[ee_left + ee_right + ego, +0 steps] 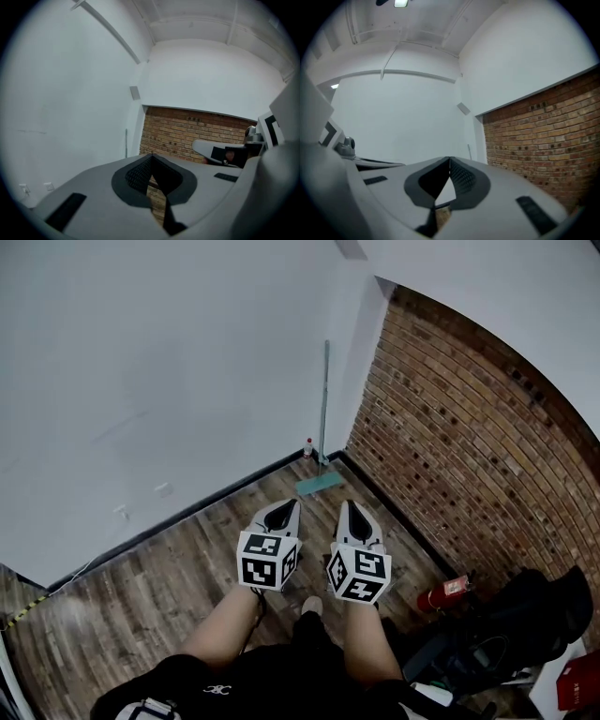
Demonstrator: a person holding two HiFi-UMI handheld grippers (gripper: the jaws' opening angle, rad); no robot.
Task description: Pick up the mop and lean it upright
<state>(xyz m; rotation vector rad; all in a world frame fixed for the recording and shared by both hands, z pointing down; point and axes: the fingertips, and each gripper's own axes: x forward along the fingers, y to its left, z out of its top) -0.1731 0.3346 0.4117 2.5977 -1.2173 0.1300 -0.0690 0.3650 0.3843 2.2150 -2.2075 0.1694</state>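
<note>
The mop stands upright in the corner where the white wall meets the brick wall. Its teal head (320, 484) rests on the wood floor and its thin handle (324, 399) leans up against the wall. The handle also shows as a thin line in the left gripper view (125, 143) and in the right gripper view (469, 152). Both grippers hang side by side in front of the person's knees, well short of the mop. My left gripper (284, 505) (151, 157) is shut on nothing. My right gripper (351, 506) (449, 160) is likewise shut and empty.
A small white bottle (307, 447) stands beside the mop at the wall base. A red fire extinguisher (442, 594) lies along the brick wall (469, 446), next to a black bag (525, 615). A red box (583, 681) sits at the far right corner.
</note>
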